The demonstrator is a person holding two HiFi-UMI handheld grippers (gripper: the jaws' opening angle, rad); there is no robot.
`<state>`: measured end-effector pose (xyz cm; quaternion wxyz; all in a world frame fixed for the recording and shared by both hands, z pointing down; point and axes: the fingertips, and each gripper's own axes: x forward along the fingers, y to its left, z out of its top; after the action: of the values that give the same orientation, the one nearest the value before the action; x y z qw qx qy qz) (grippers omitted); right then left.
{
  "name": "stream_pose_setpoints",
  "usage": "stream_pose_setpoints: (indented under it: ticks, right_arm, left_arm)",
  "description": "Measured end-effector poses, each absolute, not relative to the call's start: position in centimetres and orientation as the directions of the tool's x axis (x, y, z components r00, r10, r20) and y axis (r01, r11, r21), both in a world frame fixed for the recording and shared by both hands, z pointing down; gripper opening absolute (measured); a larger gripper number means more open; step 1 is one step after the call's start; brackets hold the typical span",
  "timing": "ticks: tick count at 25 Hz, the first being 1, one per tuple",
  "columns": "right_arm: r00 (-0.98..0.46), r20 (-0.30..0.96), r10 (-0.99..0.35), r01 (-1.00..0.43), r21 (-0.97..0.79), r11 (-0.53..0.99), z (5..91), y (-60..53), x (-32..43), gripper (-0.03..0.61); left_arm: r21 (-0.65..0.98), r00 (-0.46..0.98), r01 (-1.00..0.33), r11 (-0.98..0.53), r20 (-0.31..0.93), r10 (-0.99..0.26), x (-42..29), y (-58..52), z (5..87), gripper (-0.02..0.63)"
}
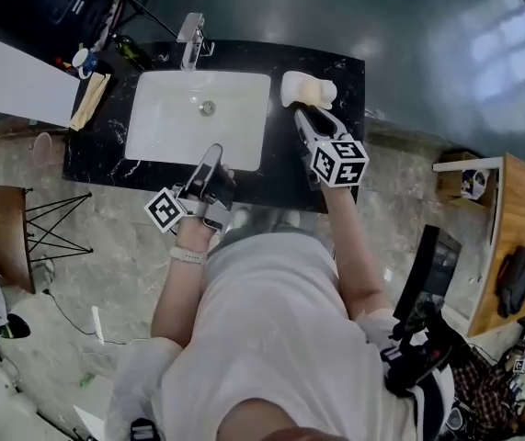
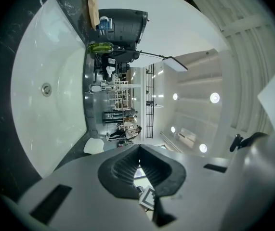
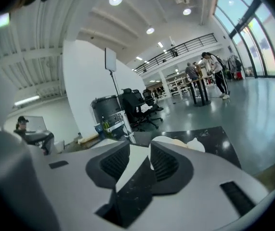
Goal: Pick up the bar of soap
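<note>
A pale cream bar of soap lies on a white dish on the black marble counter, just right of the white sink. My right gripper points at the dish from the near side, its tips just short of it. Its jaws stand apart with nothing between them. In the right gripper view the soap shows just beyond the right pad, ahead of the right gripper. My left gripper hovers over the sink's front rim; in its own view the left gripper has its pads together and holds nothing.
A chrome faucet stands behind the sink, whose drain lies below it. A cup, a green bottle and a tan board crowd the counter's left end. A wooden table stands at the right.
</note>
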<state>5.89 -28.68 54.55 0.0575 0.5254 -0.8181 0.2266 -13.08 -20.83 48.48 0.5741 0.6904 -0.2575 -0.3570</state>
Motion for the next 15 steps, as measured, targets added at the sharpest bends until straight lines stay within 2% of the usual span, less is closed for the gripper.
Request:
stream_pose_setpoints:
  ticks: [3,8,15]
  right_arm:
    - [-0.41,0.405,-0.817,-0.912,-0.175,0.37,55.8,-30.1,6.1,0.153]
    - [-0.314,0.507,-0.803,-0.915,0.062,0.398,57.9,-32.1,6.9,0.189]
    - [-0.181,0.612,-0.77,-0.804,0.359,0.475,61.1,-33.7,7.5,0.21]
  left_arm:
    - [0.979,0.588,0.044,-0.2,-0.187,-0.787,-13.4,-20.8,48.7,0.008]
    - [0.984,0.554,0.03,-0.178,-0.164,-0.816,-13.9,-20.7,49.3,0.008]
    - [0.987,0.52,0.011,-0.163,-0.145,-0.842,-14.4,-20.8,50.0,0.008]
